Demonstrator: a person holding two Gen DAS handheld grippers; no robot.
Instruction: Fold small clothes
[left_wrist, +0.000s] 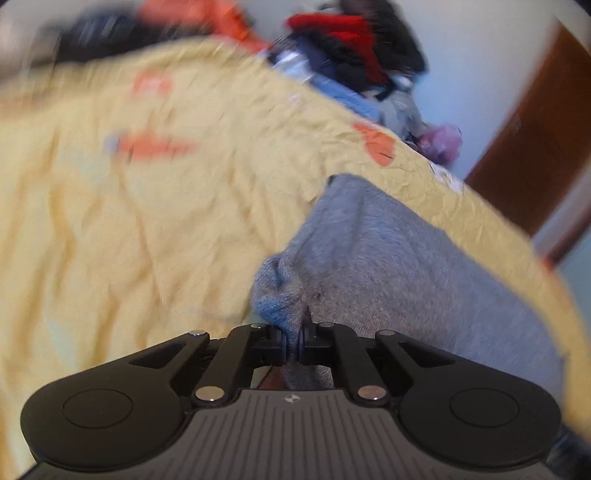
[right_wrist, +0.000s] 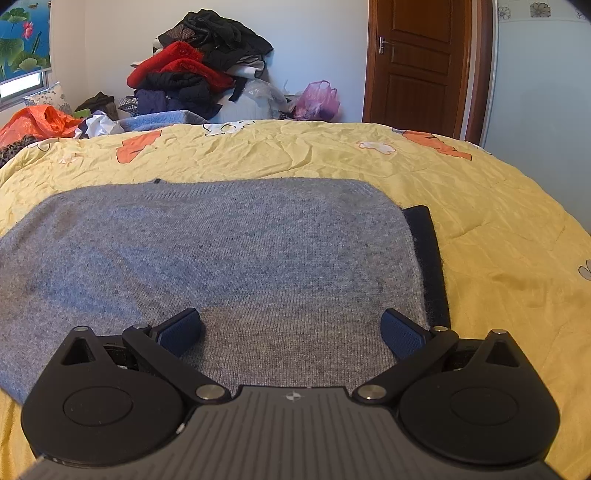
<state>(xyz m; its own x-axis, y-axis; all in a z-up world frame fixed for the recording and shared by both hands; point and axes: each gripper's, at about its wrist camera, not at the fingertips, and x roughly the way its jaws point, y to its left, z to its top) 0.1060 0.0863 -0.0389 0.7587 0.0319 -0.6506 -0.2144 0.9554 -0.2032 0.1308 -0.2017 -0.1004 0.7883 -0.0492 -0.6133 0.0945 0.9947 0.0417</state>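
Grey sweater (right_wrist: 229, 258) flat on the yellow bed (right_wrist: 480, 206).
Left hand-held gripper (left_wrist: 293, 345) pinches a bunched, seemingly lifted sweater edge through blur; right hand-held gripper (right_wrist: 291, 332) hovers spread above the knit.

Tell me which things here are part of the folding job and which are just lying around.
Part of the job:
grey sweater
left hand-held gripper, shut on the sweater
right hand-held gripper, open

Lying about:
pile of clothes
pink plastic bag
orange plastic bag
yellow bedspread
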